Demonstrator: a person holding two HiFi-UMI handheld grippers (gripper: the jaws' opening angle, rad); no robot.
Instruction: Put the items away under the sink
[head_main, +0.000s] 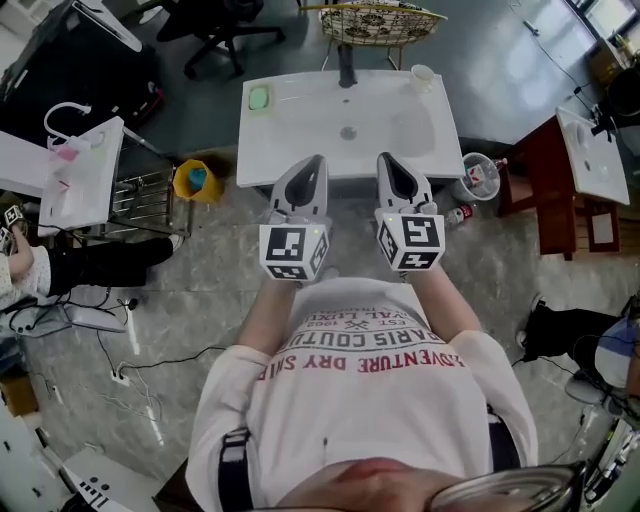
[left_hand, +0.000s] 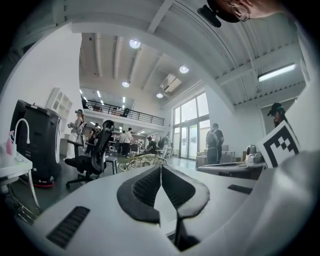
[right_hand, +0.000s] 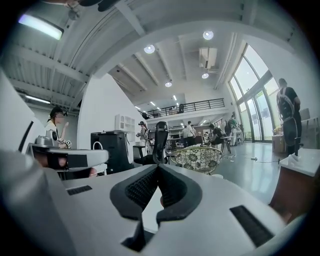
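Observation:
In the head view a white sink unit (head_main: 300, 140) stands in front of me. On its left corner lies a green soap-like block (head_main: 259, 98), and a white cup (head_main: 423, 77) stands at its right corner. A small bottle (head_main: 458, 214) lies on the floor by the sink's right side, beside a clear bin (head_main: 480, 176) holding small items. Both grippers are held at chest height, pointing at the sink's front edge. The left gripper (head_main: 313, 162) (left_hand: 160, 168) is shut and holds nothing. The right gripper (head_main: 389, 160) (right_hand: 157, 168) is likewise shut and holds nothing.
A yellow bucket (head_main: 195, 180) sits on the floor left of the sink, next to a wire rack and a white side table (head_main: 82, 172). A wicker chair (head_main: 380, 22) stands behind the sink. A dark red cabinet (head_main: 545, 185) is at the right. Cables (head_main: 130, 375) trail over the floor at the left.

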